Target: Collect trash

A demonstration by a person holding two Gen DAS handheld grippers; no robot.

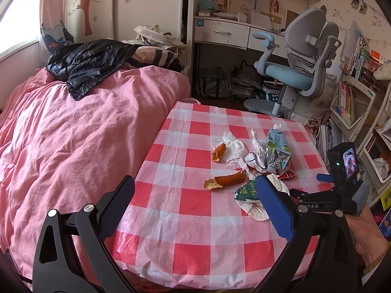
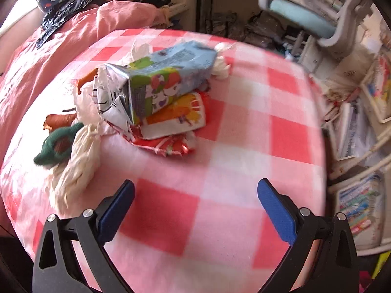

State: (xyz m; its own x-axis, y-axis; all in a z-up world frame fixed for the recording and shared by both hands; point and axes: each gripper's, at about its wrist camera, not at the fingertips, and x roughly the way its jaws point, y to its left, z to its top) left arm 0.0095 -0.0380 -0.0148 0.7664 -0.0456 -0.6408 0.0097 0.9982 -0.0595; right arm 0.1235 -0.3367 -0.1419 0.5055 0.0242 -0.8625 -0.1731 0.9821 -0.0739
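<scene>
Judging from the layout, collection had not started: all the trash sat loose on the desk [image 1: 185,210], nothing gripped, and no bin or bag for it was visible in either view.

Left gripper [image 1: 195,190] was wide and empty, hovering over the near edge of the desk. Right gripper [image 2: 195,193] was also wide and empty, aimed at the pile from the right side; that view was motion-blurred.

Pile, right of desk centre: crushed milk carton [image 2: 161,80] lying on a flattened orange-and-white pack [image 2: 178,117], crumpled white paper [image 1: 234,146] around them, 2 orange peel pieces [image 1: 226,180] just left of it, green-and-white wrapper [image 1: 246,191] nearest the left gripper. All of it was left to pick up.

Desk carried a red-and-white checked cloth, wrinkled, so thin wrappers would likely be awkward to pinch. Bed [image 1: 80,131] with pink cover touched the desk's left side, black jacket [image 1: 90,63] on it. Grey-blue chair [image 1: 300,66], a cluttered work desk and bookshelves [image 1: 352,97] stood behind and right.
</scene>
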